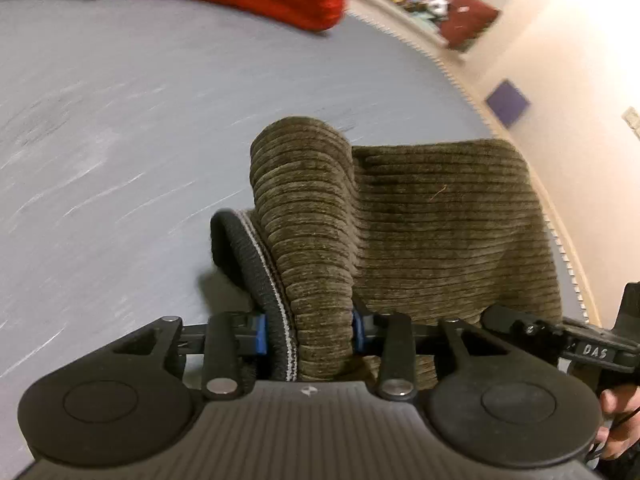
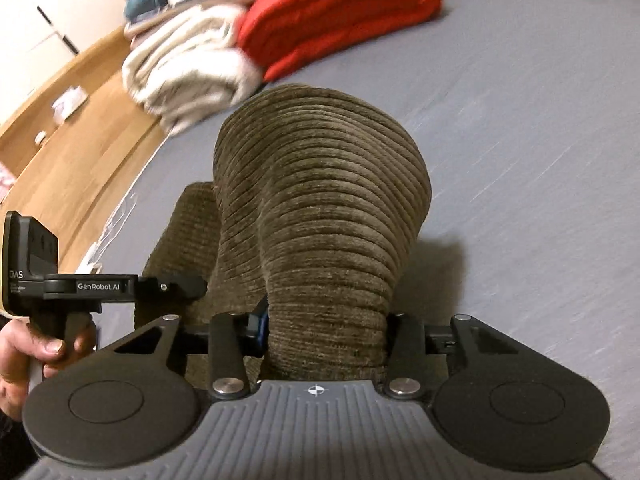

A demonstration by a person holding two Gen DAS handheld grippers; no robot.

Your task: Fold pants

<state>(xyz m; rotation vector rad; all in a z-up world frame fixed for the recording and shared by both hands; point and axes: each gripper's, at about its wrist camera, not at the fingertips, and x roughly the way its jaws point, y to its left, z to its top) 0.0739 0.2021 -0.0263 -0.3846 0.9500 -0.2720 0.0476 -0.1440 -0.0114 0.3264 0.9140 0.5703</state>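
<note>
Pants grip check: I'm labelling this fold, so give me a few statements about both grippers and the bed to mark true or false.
1. The left gripper is clamped on the brown corduroy pants. True.
2. The right gripper is open and empty. False: it is shut on a bunched part of the pants.
3. A black elastic waistband shows beside the left gripper's hold. True.
4. The red folded item lies on top of the pants. False: it sits apart, farther along the grey bed sheet.
5. The pants lie fully flat. False: both gripped parts arch up off the sheet.
</note>
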